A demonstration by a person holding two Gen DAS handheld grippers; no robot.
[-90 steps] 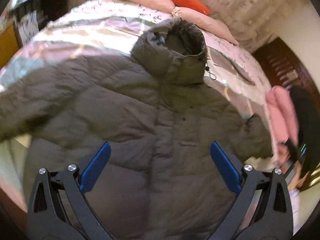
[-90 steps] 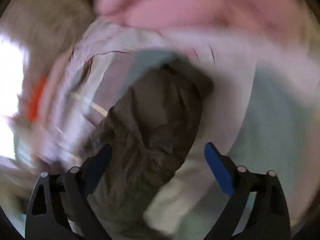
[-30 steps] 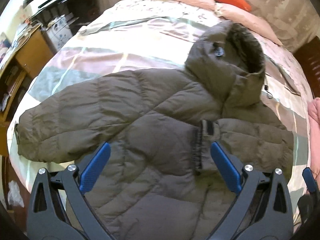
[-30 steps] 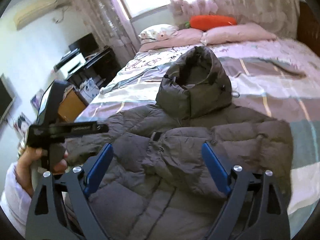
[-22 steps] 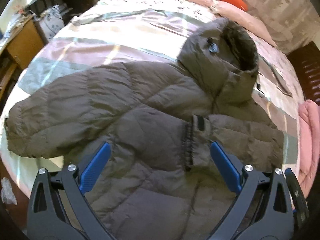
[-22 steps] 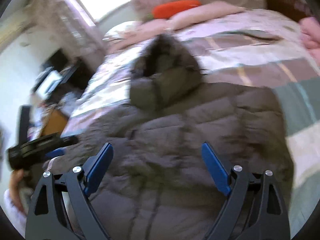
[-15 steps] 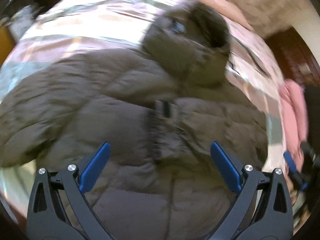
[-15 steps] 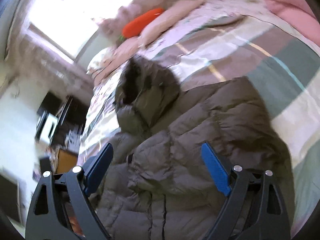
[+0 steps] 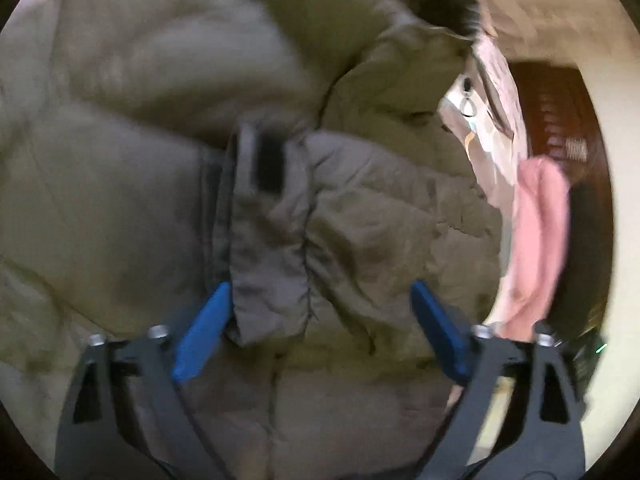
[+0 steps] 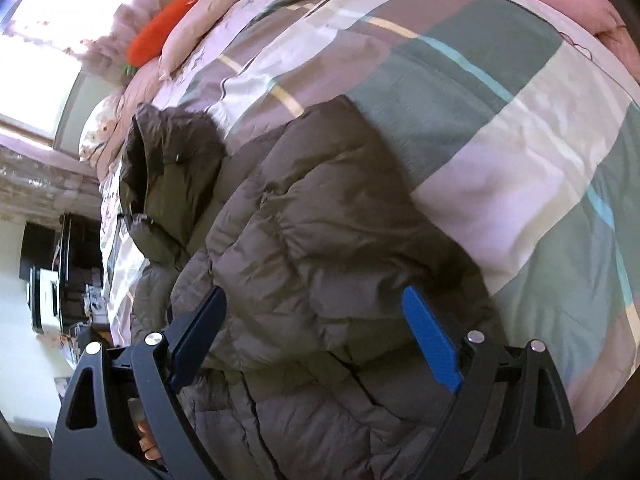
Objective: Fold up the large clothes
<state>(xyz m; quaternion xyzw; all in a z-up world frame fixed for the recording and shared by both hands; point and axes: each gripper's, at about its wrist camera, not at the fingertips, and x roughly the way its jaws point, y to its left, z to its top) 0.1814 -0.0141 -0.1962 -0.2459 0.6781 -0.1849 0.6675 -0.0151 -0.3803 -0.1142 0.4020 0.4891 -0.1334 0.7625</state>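
Jacket [image 10: 320, 240], olive and puffy, lies spread on the bed [image 10: 500, 120], hood [image 10: 168, 168] toward the pillows [image 10: 208, 20]. One sleeve is folded across the chest, its cuff [image 9: 268, 240] lying on the front panel. Left claw [image 9: 318, 328] points down at that cuff: its jaws are closing, the cuff's lower end sits between them, close against the left blue pad, while the right pad is clear of the fabric. The left wrist view is blurred. Right claw [image 10: 314, 334] hangs wide over the folded sleeve near the jacket's side edge, pads gripping nothing. A striped cover tops the bed; an orange carrot cushion [image 10: 164, 28] lies by the pillows. A pink cloth [image 9: 536, 240] hangs beyond the bed's edge.
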